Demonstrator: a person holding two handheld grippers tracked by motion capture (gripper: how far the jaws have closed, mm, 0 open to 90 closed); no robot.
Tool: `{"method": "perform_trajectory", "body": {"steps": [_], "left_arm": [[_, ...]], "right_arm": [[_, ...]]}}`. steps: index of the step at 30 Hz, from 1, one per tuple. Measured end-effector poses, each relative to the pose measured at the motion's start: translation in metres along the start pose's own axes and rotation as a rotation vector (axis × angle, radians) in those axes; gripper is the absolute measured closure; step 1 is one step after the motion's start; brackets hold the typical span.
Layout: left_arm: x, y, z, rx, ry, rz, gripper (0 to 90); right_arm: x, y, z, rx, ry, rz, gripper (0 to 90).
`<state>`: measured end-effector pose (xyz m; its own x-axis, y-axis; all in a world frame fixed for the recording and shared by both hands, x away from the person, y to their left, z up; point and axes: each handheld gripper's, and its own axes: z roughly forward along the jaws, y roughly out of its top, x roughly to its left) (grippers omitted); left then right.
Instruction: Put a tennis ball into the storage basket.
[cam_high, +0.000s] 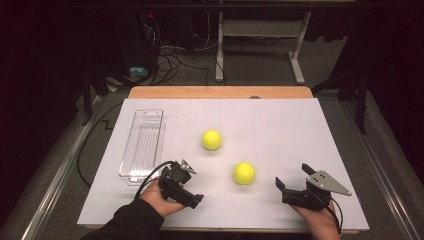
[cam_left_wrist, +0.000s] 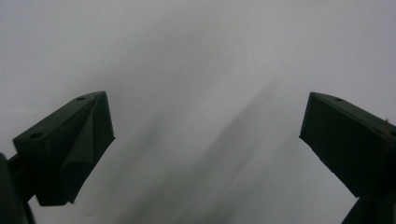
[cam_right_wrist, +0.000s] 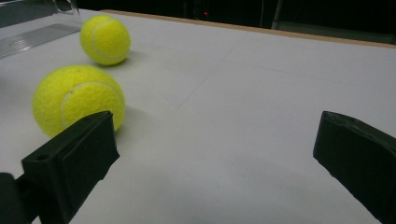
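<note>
Work in hand: I read this as getting the two tennis balls into the clear tray (cam_high: 142, 145), starting with the near ball (cam_high: 244, 173), which lies closest to both tongs.

Near ball: it sits on the white sheet (cam_high: 280, 125) toward the near edge of the table, a little right of centre, between my two hands and touching neither. In the right gripper view it lies (cam_right_wrist: 78, 99) just beyond the left jaw.

Far ball: it rests (cam_high: 211, 140) nearer the middle of the table, well apart from the first and just right of the tray.

Tray: empty as far as I can tell, lying lengthwise along the left edge of the sheet.

Right gripper (cam_high: 294, 181): jaws stand wide apart with nothing between them, low over the near right corner, pointing up the table.

Left gripper (cam_high: 192, 185): jaws apart too, nothing clamped; its own view looks onto bare white sheet (cam_left_wrist: 201, 70), blurred, so I can't say how close it hovers.

How I'd do it well: swing the right gripper left until the near ball centres between the jaws, come in low so the pads meet its widest line, then close slowly.

Risk: a pad nudging the ball first would send it rolling, so I'd keep the approach square.
</note>
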<state>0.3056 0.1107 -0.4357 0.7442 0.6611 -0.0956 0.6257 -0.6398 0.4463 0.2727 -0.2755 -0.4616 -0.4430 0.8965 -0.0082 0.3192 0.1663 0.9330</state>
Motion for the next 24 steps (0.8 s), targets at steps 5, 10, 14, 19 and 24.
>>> {"method": "perform_trajectory", "body": {"steps": [5, 10, 14, 19, 24], "left_arm": [[0.000, 0.009, 0.007, 0.100, 0.009, 0.009, 4.1], [-0.004, 0.017, 0.008, 0.178, 0.022, 0.022, 4.6], [-0.009, 0.022, 0.006, 0.213, 0.037, 0.035, 4.6], [-0.008, 0.028, 0.005, 0.233, 0.025, 0.018, 4.5], [-0.007, 0.035, 0.001, 0.261, 0.010, 0.010, 4.5]], "right_arm": [[0.000, 0.001, -0.001, -0.006, 0.002, 0.008, 0.0], [0.001, 0.001, -0.001, -0.005, 0.007, 0.004, 0.0], [0.002, 0.001, -0.001, -0.005, 0.011, 0.002, 0.0], [0.003, 0.001, -0.001, -0.007, 0.018, 0.000, 0.0], [0.003, 0.001, 0.000, -0.002, 0.023, -0.002, 0.0]]}}
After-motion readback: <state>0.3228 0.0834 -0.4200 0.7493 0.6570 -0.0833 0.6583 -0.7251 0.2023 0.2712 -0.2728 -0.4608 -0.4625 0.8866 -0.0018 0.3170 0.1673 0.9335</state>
